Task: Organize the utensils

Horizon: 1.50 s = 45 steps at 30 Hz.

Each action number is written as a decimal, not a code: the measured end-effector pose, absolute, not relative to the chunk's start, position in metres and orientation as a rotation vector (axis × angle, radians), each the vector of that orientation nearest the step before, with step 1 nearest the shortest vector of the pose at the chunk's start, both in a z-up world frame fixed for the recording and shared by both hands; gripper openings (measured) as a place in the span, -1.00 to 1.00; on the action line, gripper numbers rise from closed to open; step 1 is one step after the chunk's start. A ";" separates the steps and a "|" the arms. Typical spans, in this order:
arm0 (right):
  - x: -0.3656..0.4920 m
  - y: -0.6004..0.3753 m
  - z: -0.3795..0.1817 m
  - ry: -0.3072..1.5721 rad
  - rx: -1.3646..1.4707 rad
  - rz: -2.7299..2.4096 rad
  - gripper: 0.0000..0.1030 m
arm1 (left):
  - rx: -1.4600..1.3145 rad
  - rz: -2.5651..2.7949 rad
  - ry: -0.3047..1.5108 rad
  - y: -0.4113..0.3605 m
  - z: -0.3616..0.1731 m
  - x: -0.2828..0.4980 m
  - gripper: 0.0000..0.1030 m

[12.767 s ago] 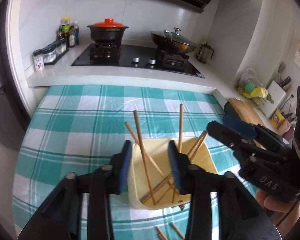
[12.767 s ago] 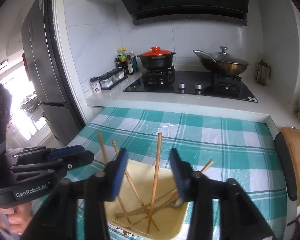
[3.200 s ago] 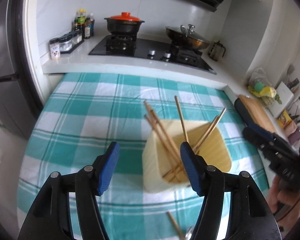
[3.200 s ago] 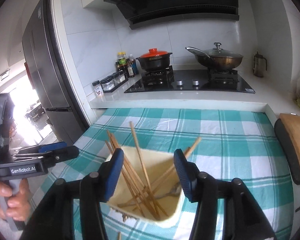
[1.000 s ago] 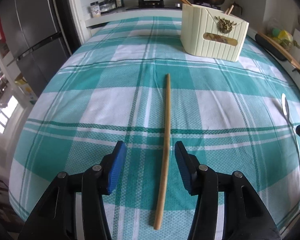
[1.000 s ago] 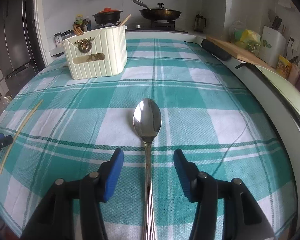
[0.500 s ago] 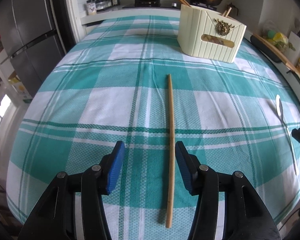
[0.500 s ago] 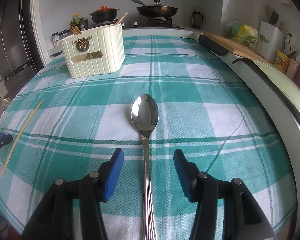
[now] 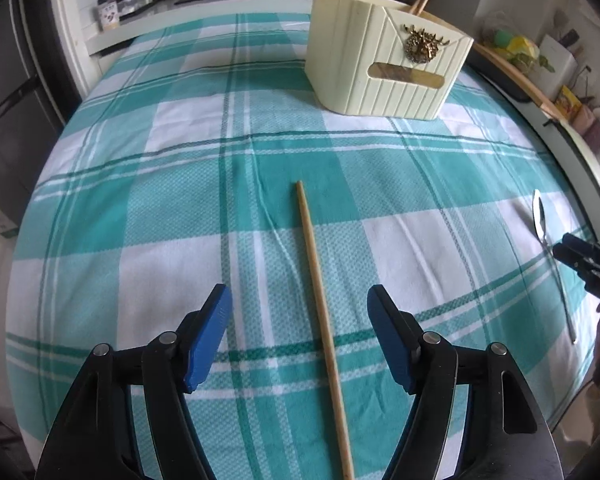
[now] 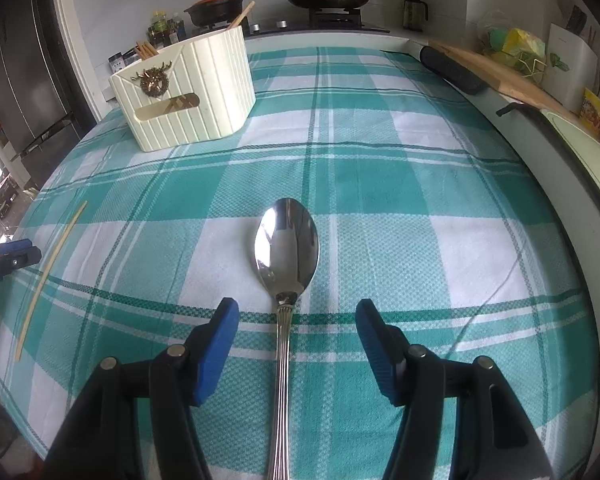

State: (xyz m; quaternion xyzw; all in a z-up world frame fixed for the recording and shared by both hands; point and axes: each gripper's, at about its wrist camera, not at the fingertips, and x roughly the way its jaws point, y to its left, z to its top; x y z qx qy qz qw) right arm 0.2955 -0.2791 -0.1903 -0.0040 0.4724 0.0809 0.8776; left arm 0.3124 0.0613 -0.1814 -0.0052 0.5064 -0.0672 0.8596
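- The left gripper hovers low over the checked cloth on the counter, fingers spread wide and grasping nothing. The gap is lined up on the loose chopstick, which lies flat between the fingers and runs lengthwise out ahead of them, so closing should pinch it across its width.
- Ahead of the left fingers and a little to their right stands the cream holder, upright, with other chopsticks poking from its top. It is likely where the loose pieces are meant to go; it sits well apart from both grippers.
- The right gripper is also released, its fingers wide apart and empty. The spoon lies bowl-up on the cloth, its handle running back between the fingers and its bowl just ahead of the fingertips. That placement suits a grip on the slim neck rather than the slippery bowl.
- Judging by this, both hands are set for a pickup. Neither piece is touched yet.
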 end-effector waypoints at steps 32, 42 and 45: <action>0.260 -0.253 -0.082 0.636 -0.007 0.287 -0.20 | -0.050 -0.147 0.648 0.067 -0.058 0.268 -0.92; 0.247 -0.247 -0.053 0.556 -0.005 0.294 -0.20 | -0.104 -0.164 0.597 0.072 -0.034 0.256 -0.92; 0.253 -0.245 -0.045 0.547 -0.007 0.304 -0.20 | -0.127 -0.167 0.601 0.074 -0.031 0.261 -0.92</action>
